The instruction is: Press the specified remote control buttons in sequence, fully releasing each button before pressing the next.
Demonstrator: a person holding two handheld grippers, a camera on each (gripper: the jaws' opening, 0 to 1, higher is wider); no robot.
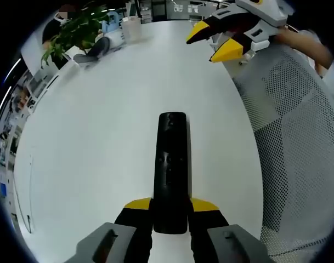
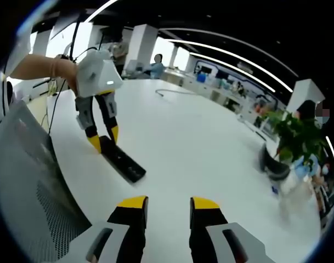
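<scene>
A long black remote (image 1: 172,164) lies flat on the white table (image 1: 101,142), pointing away from me. My left gripper (image 1: 171,205) is shut on its near end, one yellow tip on each side. In the right gripper view the same remote (image 2: 125,161) lies on the table with the left gripper (image 2: 105,139) clamped on its far end, a hand above it. My right gripper (image 2: 167,204) hovers open over the table, apart from the remote, with nothing between its jaws. It also reaches into the left gripper view as the right gripper (image 1: 213,43), tips apart, beyond the remote.
A grey mesh chair back (image 1: 298,137) stands along the table's edge, seen again as the chair (image 2: 29,181). A potted plant (image 1: 73,30) and cups sit at the far end; plant (image 2: 290,134). A thin cable (image 2: 172,92) lies on the table.
</scene>
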